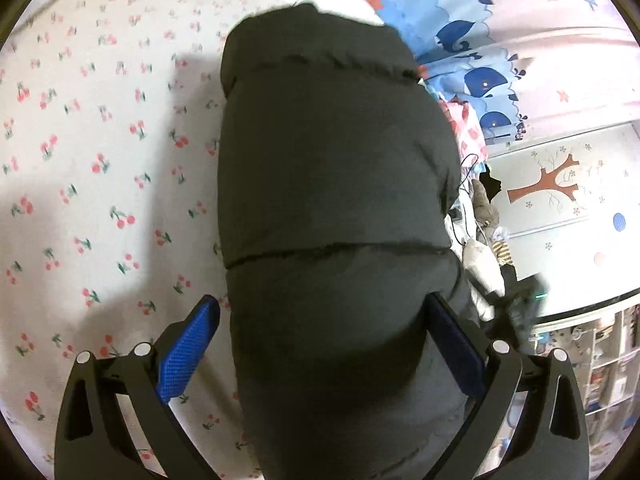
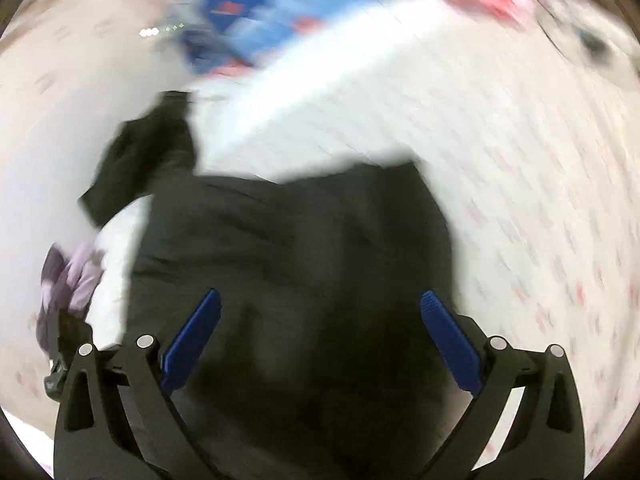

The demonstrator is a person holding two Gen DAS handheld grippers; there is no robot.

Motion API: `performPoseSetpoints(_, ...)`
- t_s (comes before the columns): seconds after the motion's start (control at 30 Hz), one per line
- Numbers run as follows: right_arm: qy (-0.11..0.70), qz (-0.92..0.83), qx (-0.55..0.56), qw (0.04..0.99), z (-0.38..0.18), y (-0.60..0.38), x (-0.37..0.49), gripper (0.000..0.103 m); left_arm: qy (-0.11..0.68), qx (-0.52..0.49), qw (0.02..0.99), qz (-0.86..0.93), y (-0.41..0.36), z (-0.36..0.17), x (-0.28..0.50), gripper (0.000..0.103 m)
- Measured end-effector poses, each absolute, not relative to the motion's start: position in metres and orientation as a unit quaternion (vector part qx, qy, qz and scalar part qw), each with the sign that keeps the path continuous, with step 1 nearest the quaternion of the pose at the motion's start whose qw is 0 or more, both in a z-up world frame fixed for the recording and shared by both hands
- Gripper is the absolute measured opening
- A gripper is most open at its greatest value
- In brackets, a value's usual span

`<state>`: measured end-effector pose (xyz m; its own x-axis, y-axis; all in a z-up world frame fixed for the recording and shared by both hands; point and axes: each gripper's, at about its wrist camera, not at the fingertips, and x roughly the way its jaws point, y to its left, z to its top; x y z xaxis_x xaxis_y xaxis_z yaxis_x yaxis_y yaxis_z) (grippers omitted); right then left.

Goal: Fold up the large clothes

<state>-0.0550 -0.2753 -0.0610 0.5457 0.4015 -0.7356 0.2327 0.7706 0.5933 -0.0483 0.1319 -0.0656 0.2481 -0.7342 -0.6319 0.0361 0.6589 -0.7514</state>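
Note:
A dark, puffy quilted jacket (image 1: 332,152) lies on a white bedsheet with a cherry print (image 1: 80,160). In the left wrist view a thick padded part of it runs lengthwise between the fingers of my left gripper (image 1: 324,308). That gripper is open wide; its right pad touches the fabric and its left pad stands just clear. The right wrist view is blurred by motion. There the jacket (image 2: 300,220) spreads out under my right gripper (image 2: 320,300), which is open wide above the dark fabric. The cherry sheet (image 2: 540,200) shows to its right.
A blue whale-print curtain (image 1: 460,32) hangs beyond the bed. A heap of clothes and soft toys (image 1: 484,220) sits at the bed's right edge, before a wall with a tree sticker (image 1: 560,184) and shelves (image 1: 600,360). A purple garment (image 2: 68,280) lies left of the jacket.

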Motion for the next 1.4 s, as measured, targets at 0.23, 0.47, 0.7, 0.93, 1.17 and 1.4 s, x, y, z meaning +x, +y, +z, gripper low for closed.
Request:
performPoseSetpoints(0.23,0.511,0.223,0.512,0.653,-0.133,-0.271,-0.075,0.097,0.566,-0.332,0.699,-0.285,0.120,-0.075,-0.046,0.097)
performPoseSetpoints(0.47,0.526,0.218,0.489,0.661,-0.128,-0.270,-0.066,0.097,0.574,-0.318,0.698,-0.289,0.116,-0.086,-0.049,0.097)
performPoseSetpoints(0.7,0.528,0.313,0.437,0.657,-0.101,-0.242,-0.099,0.097,0.534,-0.210,0.764,-0.296,0.112,-0.038,-0.064,0.087)
performPoseSetpoints(0.93,0.508,0.163,0.400,0.745,-0.076,-0.290,-0.133,0.097,0.558,-0.179,0.764,-0.269,0.108,-0.050,-0.065,0.094)
performPoseSetpoints(1.17,0.378,0.121,0.267,0.878,0.039,-0.263,-0.113,0.097,0.530,-0.143,0.803,-0.230,0.100,-0.039,-0.069,0.096)
performPoseSetpoints(1.4,0.438,0.094,0.216,0.868,-0.025,-0.179,0.005,0.097,0.498,-0.128,0.832,-0.210,0.095,-0.033,-0.075,0.097)
